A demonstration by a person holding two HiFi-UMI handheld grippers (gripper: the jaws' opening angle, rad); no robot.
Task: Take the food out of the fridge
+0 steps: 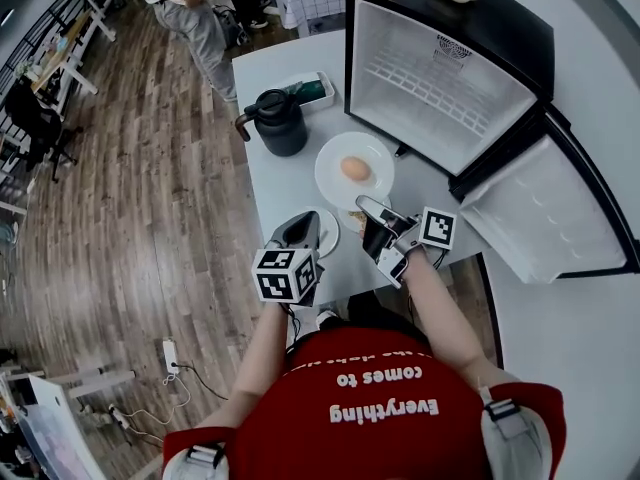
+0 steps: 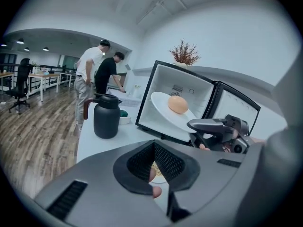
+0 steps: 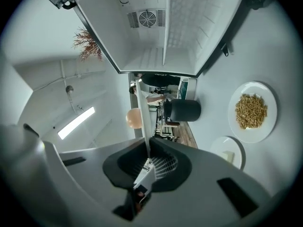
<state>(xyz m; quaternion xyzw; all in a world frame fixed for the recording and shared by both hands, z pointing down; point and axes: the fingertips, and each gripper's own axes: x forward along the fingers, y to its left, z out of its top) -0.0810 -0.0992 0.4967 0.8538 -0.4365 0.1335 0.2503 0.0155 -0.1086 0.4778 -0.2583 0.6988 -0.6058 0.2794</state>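
The fridge [image 1: 440,88] stands open on the table [image 1: 280,183]. The plate [image 1: 335,158] with the egg [image 1: 354,169] is outside, over the table in front of it. My right gripper [image 1: 372,208] is clamped on its rim, which I see only edge-on in that gripper's view. My left gripper [image 1: 305,221] has its jaws together, with nothing between them. In the head view the grippers mostly hide the grain plate [image 3: 252,136] and the small plate [image 3: 221,147]. What lies on the small one I cannot tell.
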